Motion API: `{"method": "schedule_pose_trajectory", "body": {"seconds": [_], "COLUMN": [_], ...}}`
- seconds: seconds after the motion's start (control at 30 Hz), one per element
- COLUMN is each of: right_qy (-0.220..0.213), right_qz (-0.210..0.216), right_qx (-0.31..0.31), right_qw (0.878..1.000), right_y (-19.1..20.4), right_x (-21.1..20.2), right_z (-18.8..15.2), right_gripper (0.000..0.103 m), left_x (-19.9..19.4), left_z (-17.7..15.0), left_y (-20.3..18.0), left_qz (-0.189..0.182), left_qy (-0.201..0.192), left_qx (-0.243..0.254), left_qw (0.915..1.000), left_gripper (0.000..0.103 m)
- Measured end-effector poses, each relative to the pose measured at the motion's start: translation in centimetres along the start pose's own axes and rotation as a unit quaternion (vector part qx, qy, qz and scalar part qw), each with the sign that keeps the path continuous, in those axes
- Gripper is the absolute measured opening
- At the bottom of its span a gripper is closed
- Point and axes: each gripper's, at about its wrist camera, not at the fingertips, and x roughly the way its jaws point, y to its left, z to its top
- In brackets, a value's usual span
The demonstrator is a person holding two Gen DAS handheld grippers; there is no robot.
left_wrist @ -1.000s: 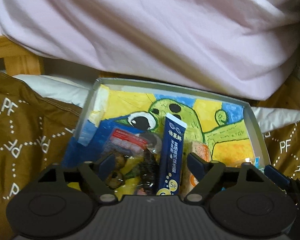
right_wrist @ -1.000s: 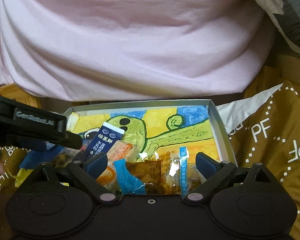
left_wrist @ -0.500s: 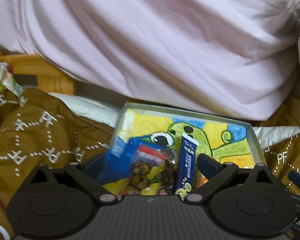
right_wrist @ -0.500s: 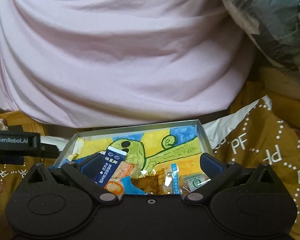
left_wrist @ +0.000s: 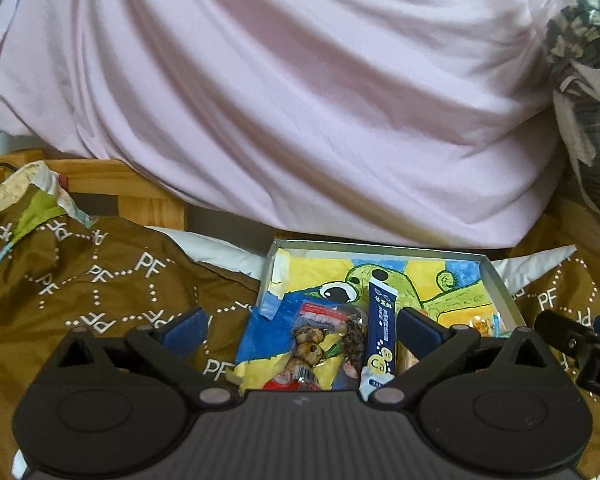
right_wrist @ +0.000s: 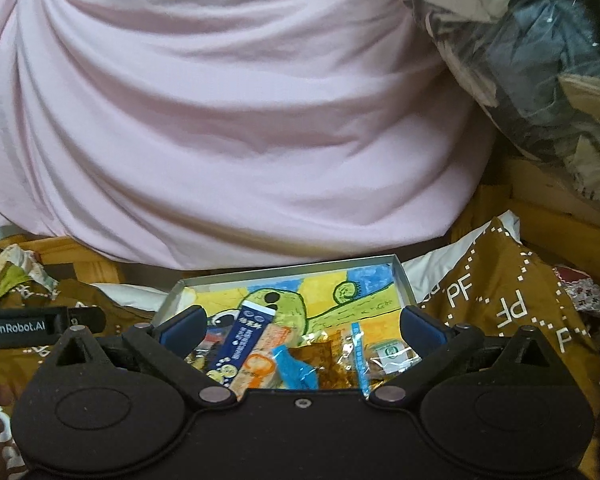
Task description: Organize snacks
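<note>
A shallow metal tray (left_wrist: 500,280) (right_wrist: 404,280) with a green cartoon drawing inside lies on the brown bedding. In it are several snack packets: a dark blue stick pack (left_wrist: 382,332) (right_wrist: 246,334), a clear bag of brown snacks (left_wrist: 320,340), an orange wrapped biscuit (right_wrist: 266,360), a light blue wrapper (right_wrist: 296,366) and a small green-labelled packet (right_wrist: 392,352). My left gripper (left_wrist: 302,326) hangs open above the tray's left part, holding nothing. My right gripper (right_wrist: 302,324) is open over the tray's near edge, empty too.
A brown quilt printed with "PF" (left_wrist: 100,280) (right_wrist: 500,304) surrounds the tray. A big pink cloth bundle (left_wrist: 300,100) fills the space behind it. A clear bag of dark clothes (right_wrist: 532,60) sits at the upper right, and a wooden bed frame (left_wrist: 120,184) shows at the left.
Both grippers have pulled back and up from the tray, so it looks smaller and lower. Their jaws stay open and empty. The snacks in the tray have not moved.
</note>
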Motion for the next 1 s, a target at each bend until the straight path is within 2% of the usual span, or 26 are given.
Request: {"method": "schedule_pose_trajectory", "body": {"seconds": [0.63,1.0], "right_qy": [-0.010,-0.002], "right_qz": [0.006,-0.001], "right_qx": [-0.001,-0.002], "right_qw": [1.000,1.000], "right_y": [1.8,2.8], "right_x": [-8.8,-11.5], "right_z": [-2.8,-4.6], "right_gripper": [0.102,0.102], "left_x": [-7.5,-9.9], "left_z": [-3.6,-5.9], "left_y": [2.8,4.0], "left_qz": [0.004,0.001], "left_qy": [-0.026,-0.015], "left_qx": [-0.015,-0.010], "left_qw": [0.9996,0.9998], "left_gripper": [0.103,0.103]}}
